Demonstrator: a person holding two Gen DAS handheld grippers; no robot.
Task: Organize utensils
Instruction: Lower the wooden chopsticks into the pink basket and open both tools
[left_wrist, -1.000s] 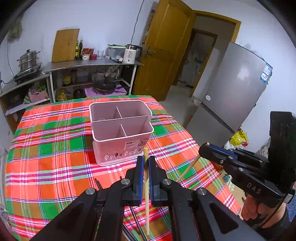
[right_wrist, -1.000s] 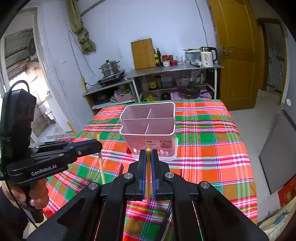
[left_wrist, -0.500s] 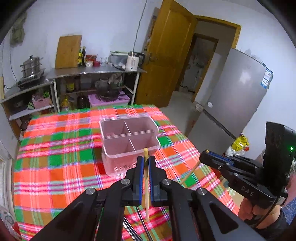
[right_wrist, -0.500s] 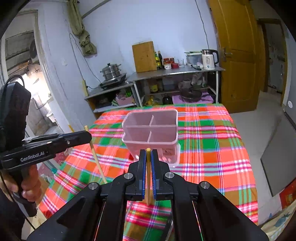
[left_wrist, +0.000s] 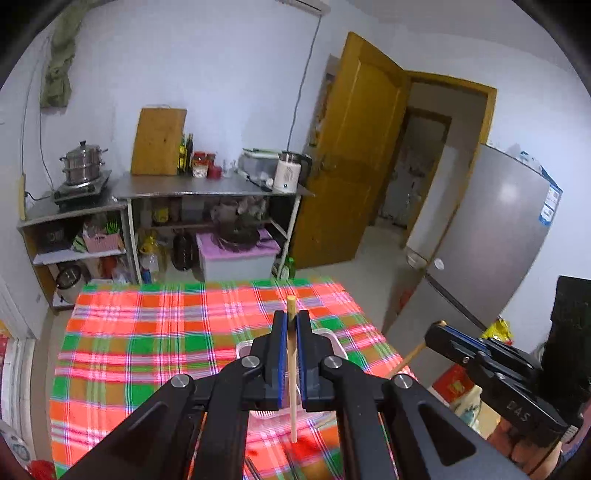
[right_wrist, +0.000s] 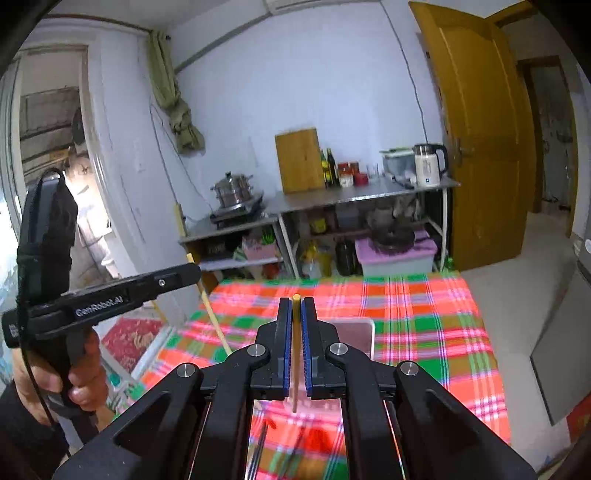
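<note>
Above, the left gripper clamps a wooden chopstick upright; the right gripper grasps a second chopstick likewise. Behind and below each gripper's fingers sits the pink utensil holder on the plaid tablecloth.

— What's the left claw got?
— A pale wooden chopstick, pinched upright between its blue pads.
— And underneath?
— The pink organizer, mostly hidden, on the plaid counter.
— The other one?
— Right claw at three o'clock, clamping a second chopstick.
</note>
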